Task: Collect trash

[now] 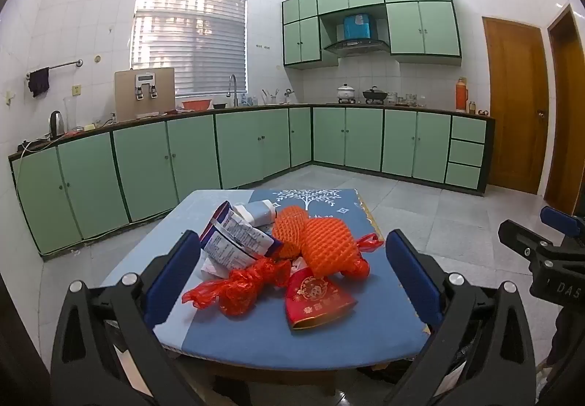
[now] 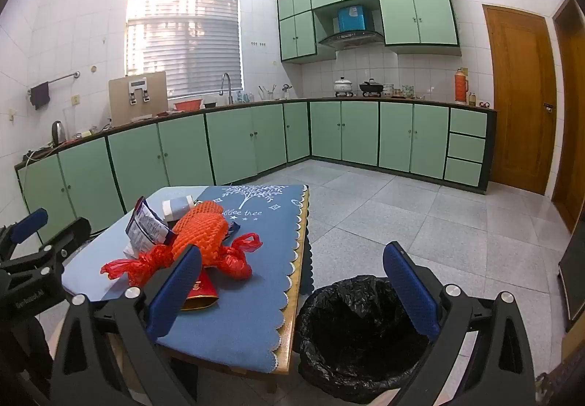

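Observation:
A pile of trash lies on the blue-clothed table (image 1: 256, 340): two orange foam fruit nets (image 1: 321, 241), a crumpled red plastic bag (image 1: 237, 287), a red and gold packet (image 1: 316, 302), a blue and white snack wrapper (image 1: 234, 241) and a small white bottle (image 1: 256, 210). My left gripper (image 1: 292, 278) is open and empty, its fingers on either side of the pile, just short of it. My right gripper (image 2: 292, 291) is open and empty, above the table's right edge and the black-lined bin (image 2: 358, 336). The pile shows in the right wrist view too (image 2: 199, 234).
The bin stands on the grey tiled floor right of the table. Green cabinets (image 1: 256, 146) and a countertop run along the far walls. Wooden doors (image 1: 515, 102) are at the right. The right gripper shows at the left wrist view's right edge (image 1: 548, 252).

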`<control>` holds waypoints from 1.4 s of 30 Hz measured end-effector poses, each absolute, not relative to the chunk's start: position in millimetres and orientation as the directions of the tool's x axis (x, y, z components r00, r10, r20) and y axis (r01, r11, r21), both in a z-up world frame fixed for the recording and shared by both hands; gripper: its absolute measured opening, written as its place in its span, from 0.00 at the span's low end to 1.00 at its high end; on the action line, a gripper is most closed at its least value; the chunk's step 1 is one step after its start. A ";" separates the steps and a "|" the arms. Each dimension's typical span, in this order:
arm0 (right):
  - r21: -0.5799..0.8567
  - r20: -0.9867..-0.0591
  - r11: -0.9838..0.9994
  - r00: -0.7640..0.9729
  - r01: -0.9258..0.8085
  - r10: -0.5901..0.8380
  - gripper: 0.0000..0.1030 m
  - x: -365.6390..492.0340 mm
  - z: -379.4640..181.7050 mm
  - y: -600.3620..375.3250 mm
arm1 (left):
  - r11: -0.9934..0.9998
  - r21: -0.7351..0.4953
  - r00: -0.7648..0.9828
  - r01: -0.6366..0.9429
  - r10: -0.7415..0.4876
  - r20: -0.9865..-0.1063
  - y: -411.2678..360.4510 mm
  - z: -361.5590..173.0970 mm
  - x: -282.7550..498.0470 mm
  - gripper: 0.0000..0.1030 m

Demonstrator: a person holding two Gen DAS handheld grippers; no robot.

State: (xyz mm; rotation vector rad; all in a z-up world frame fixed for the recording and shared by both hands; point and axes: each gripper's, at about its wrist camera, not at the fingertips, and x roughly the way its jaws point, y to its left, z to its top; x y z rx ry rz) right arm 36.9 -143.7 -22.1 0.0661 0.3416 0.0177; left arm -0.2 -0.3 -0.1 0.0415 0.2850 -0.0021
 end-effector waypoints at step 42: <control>0.073 -0.331 0.997 0.943 -0.006 0.030 0.94 37.9 -22.6 -143.6 | 0.999 0.037 0.960 0.009 0.002 -0.281 1.8 -1.0 -2.8 0.95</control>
